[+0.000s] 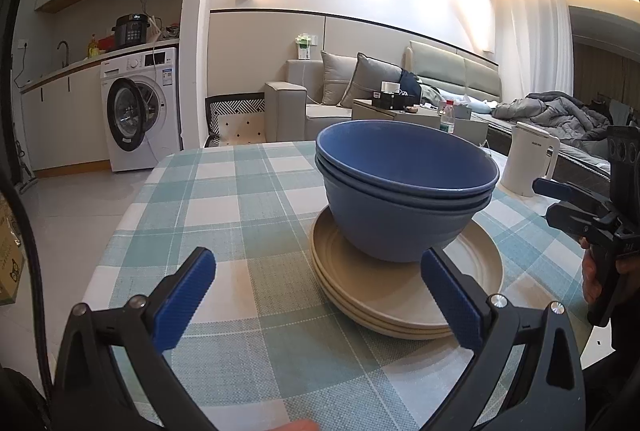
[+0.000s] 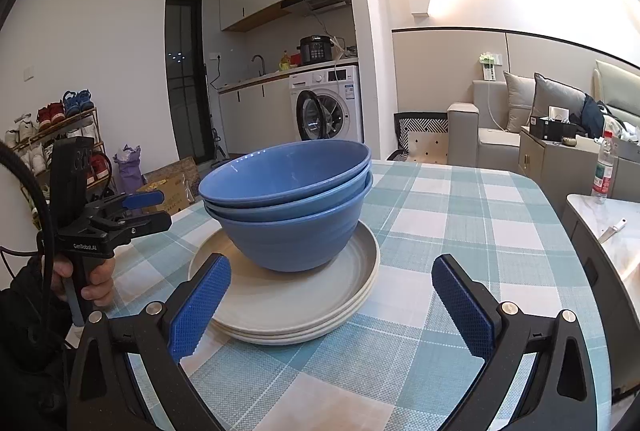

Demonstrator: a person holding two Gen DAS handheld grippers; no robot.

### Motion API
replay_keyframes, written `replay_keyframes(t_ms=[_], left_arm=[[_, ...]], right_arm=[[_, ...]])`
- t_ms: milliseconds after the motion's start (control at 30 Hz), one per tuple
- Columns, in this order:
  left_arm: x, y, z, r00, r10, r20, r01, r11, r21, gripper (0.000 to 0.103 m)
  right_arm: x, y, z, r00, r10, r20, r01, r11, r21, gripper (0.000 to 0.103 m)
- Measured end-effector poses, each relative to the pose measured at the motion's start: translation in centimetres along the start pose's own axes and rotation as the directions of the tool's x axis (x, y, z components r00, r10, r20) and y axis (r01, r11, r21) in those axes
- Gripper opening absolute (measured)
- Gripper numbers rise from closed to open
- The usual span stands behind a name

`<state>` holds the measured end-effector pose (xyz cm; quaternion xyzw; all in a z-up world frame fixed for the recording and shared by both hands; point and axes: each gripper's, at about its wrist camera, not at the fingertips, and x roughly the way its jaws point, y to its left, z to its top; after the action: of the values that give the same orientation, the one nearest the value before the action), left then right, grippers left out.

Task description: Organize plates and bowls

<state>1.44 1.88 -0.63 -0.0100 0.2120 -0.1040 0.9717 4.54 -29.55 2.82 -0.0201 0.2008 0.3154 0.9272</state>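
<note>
Our left gripper hangs wide and empty, the three nested blue bowls on the stacked beige plates just ahead, slightly right. Our right gripper, equally wide, faces the stack from its other side, equally near. The white kettle stands beyond, nothing between.

I see three nested blue bowls with a smooth, faintly glossy glazed inside and a matt outside. Under them, three beige stacked plates look matt and smooth. The teal-and-white checked tablecloth is coarse woven cloth. My gripper pads are knurled blue plastic on black frames.
</note>
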Motion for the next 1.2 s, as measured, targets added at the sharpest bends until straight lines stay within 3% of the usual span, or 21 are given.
replay_keyframes(t_ms=[1200], left_arm=[[-0.07,0.03,-0.14,1.0,-0.01,0.017,0.01,1.0,-0.001,0.103]], right_arm=[[0.26,-0.07,0.0,1.0,0.009,0.005,-0.009,1.0,-0.009,0.102]])
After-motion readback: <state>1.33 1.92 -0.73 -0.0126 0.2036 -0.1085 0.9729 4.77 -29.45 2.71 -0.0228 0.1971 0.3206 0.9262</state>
